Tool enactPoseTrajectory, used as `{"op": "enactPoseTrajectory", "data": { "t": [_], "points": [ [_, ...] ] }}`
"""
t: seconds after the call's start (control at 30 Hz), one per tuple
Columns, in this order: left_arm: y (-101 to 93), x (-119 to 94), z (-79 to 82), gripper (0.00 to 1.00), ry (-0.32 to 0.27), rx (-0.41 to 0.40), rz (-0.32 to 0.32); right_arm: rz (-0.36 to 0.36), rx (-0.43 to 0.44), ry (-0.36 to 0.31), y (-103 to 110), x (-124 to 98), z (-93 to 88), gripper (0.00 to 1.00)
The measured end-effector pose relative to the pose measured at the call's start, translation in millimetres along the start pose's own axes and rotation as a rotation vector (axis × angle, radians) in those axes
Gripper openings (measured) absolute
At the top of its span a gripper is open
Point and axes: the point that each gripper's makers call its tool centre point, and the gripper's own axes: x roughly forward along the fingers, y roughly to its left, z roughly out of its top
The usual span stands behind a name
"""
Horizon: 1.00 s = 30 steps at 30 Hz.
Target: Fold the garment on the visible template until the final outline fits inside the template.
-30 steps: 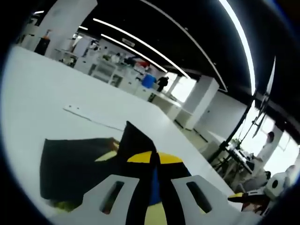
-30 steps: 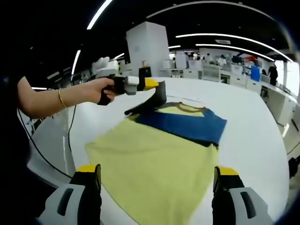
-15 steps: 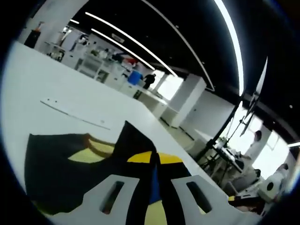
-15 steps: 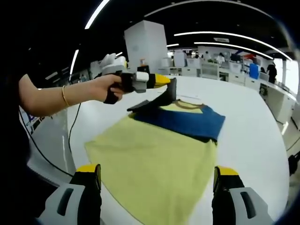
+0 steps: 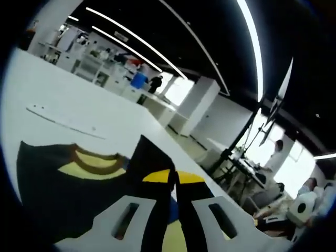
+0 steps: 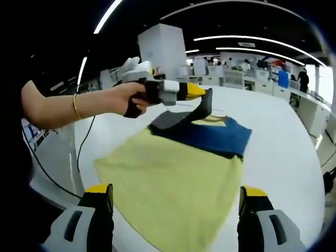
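Observation:
A yellow garment (image 6: 173, 184) with a dark blue upper part (image 6: 210, 137) lies spread on the white table (image 6: 283, 136). My left gripper (image 6: 202, 100), held by a hand from the left in the right gripper view, is shut on the dark sleeve (image 6: 181, 118) and lifts it over the blue part. In the left gripper view the jaws (image 5: 173, 181) pinch dark cloth (image 5: 152, 157), with the neckline (image 5: 92, 160) below and left. My right gripper (image 6: 176, 205) stands open above the yellow hem, nothing between its fingers.
A thin template line (image 5: 63, 121) marks the table beyond the garment. The table edge (image 6: 68, 173) runs along the left in the right gripper view, with a cable hanging off it. Desks, equipment and people stand far behind.
My left gripper has carried the dark sleeve rightward across the blue upper part. The right gripper has stayed still.

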Motion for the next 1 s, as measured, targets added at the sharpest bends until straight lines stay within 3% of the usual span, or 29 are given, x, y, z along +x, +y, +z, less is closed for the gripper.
{"op": "enactPoseTrajectory", "data": {
  "t": [0.57, 1.0],
  "points": [
    [-27.0, 20, -35.7, 0.0, 0.096, 0.039, -0.098, -0.004, 0.008, 0.005, -2, 1, -3.2, 0.99],
    [-25.6, 34, -74.5, 0.0, 0.181, 0.061, -0.076, -0.008, 0.017, 0.0, -5, 0, -3.9, 0.99]
  ]
}}
